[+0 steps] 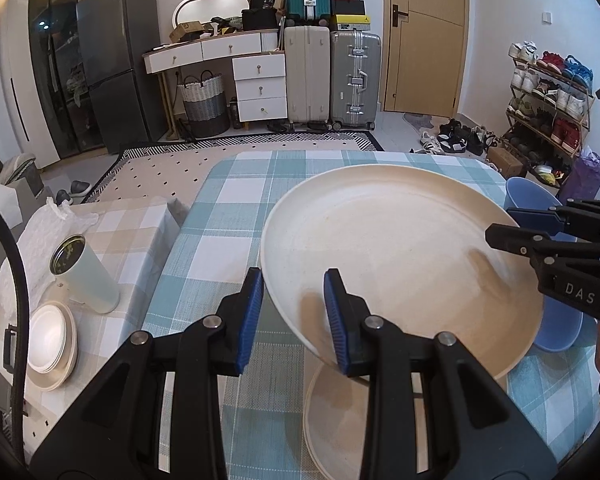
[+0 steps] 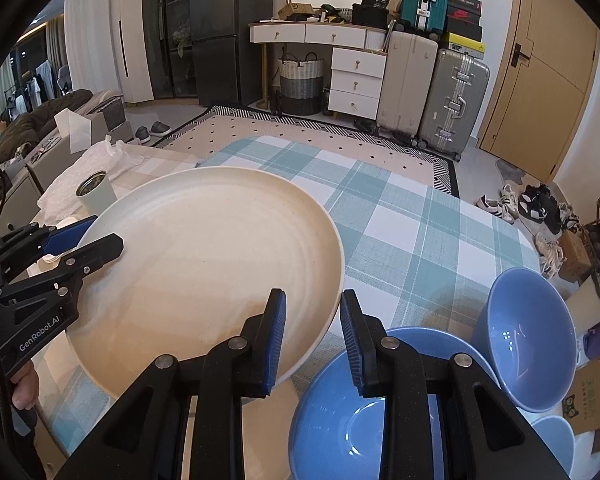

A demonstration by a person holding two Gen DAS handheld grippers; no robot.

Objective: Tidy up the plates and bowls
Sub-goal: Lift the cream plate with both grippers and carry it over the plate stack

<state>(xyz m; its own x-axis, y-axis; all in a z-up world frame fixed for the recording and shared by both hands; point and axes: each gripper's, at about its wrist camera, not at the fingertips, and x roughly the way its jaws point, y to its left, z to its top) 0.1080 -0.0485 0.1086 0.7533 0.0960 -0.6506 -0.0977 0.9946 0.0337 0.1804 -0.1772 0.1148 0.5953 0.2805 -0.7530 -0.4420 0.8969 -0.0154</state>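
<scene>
A large cream plate (image 1: 400, 248) hangs tilted above the blue checked table, held at opposite sides of its rim. My left gripper (image 1: 294, 280) is shut on the plate's left rim, one blue pad above the plate and one below. My right gripper (image 2: 313, 296) is shut on the right rim of the cream plate (image 2: 204, 264). Each gripper shows in the other's view: the right gripper (image 1: 508, 226) and the left gripper (image 2: 100, 232). A second cream plate (image 1: 332, 420) lies on the table below. Three blue bowls, two large (image 2: 336, 420) (image 2: 528, 340) and one small (image 2: 552, 440), sit at the right.
On the beige checked cloth at the left stand a pale tumbler (image 1: 84, 276) and a stack of small white plates (image 1: 48, 344), beside white wrapping (image 1: 40, 236). The blue checked tablecloth (image 2: 420, 220) stretches ahead. Suitcases, drawers and a shoe rack stand beyond the table.
</scene>
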